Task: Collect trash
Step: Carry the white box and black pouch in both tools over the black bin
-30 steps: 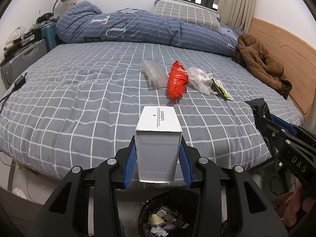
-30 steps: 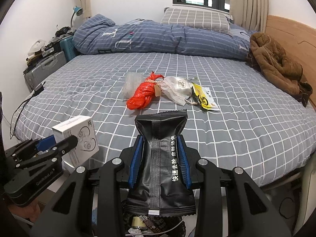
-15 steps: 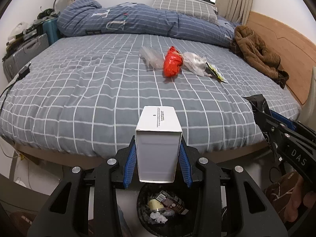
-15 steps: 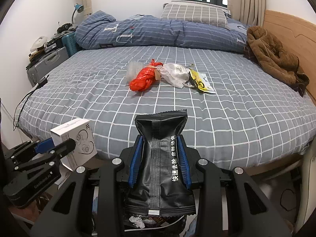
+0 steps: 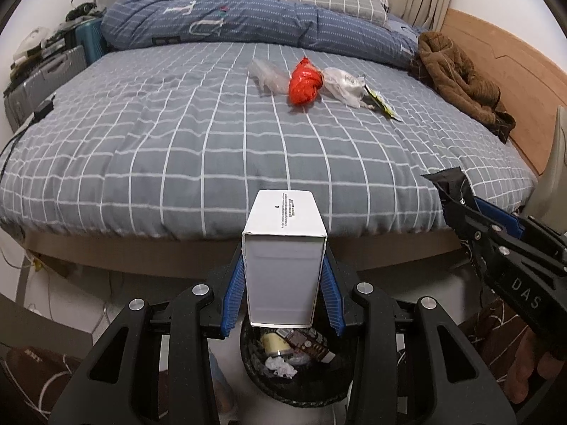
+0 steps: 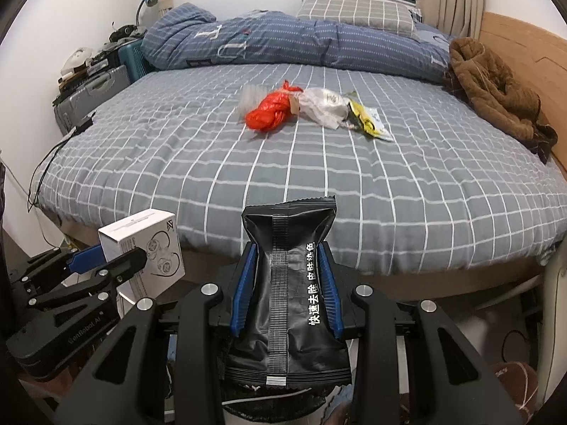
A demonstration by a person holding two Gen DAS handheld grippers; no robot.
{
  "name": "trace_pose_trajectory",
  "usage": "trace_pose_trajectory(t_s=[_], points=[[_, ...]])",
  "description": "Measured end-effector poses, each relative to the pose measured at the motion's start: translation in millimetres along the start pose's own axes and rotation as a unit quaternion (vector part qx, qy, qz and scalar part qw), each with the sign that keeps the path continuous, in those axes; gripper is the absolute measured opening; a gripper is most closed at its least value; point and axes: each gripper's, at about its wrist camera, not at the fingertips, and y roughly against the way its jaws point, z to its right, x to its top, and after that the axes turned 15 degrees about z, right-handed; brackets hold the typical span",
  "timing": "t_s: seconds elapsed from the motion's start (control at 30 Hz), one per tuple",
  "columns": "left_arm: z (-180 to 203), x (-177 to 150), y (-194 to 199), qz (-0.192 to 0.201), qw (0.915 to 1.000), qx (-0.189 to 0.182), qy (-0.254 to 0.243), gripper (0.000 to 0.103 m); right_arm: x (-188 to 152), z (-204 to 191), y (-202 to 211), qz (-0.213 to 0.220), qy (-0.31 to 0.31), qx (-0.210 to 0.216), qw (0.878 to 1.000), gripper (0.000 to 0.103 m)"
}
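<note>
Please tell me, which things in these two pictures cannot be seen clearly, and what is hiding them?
- Trash bin, left wrist view: the white box and left gripper cover much of its opening. In the right wrist view the black packet hides nearly all of it.
- Small print on the box top: too small to read.
- Yellow wrapper on the bed: its label is too small to read.

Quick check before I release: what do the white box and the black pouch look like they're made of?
White box: likely matte paperboard, given its flat faces, crisp folded edges and printed text; the left gripper clamps it undented. Black pouch: apparently glossy plastic or foil film, creased, with a serrated top and ribbed centre seam, pinched in the right gripper.
</note>
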Motion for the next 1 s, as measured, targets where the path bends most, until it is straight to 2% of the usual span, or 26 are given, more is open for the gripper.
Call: trace_pose_trajectory(t_s=[0.47, 1.0], points=[[1.1, -42.8, 3.0, -0.051, 0.9987, 0.003, 0.0, 0.039, -37.5, -0.1, 2.1, -0.049, -0.002, -0.002, 0.999, 0.034], [-22.6, -77.4, -39.5, -0.088, 0.9958, 0.017, 0.016, 0.039, -80.9, 2.9, -38.8, -0.109, -0.005, -0.001, 0.994, 0.034]])
